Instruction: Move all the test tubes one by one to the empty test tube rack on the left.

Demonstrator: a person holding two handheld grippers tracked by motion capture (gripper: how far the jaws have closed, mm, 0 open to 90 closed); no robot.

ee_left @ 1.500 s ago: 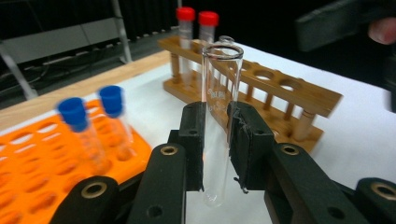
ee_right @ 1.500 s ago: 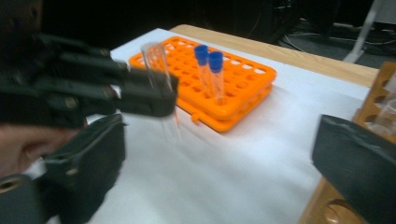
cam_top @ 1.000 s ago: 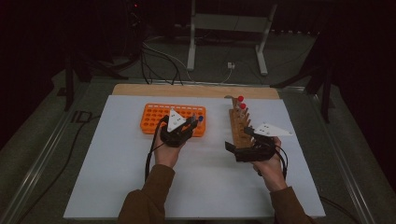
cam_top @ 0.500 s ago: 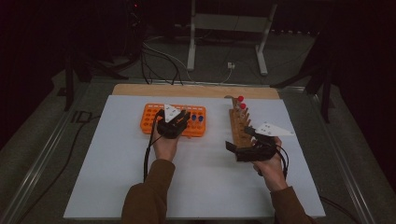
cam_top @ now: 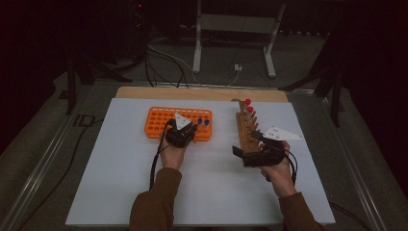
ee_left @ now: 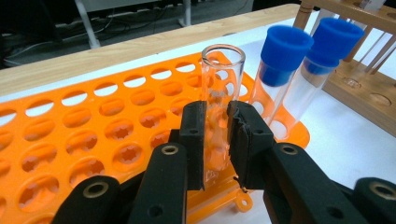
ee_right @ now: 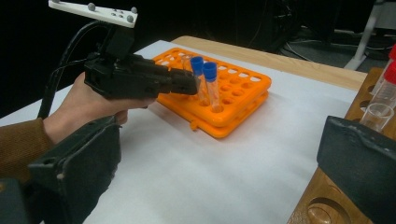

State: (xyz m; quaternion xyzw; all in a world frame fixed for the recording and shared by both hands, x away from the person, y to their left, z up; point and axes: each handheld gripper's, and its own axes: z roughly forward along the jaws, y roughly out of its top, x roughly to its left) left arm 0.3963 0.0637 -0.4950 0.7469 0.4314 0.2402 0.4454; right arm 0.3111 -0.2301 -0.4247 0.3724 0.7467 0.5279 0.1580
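While clamped upright, clear tube [ee_left: 219,107] stands uncapped.

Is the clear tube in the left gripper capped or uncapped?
Uncapped. In the left gripper view the clear tube shows a bare open rim, while the two tubes beside it in the orange rack wear blue caps.
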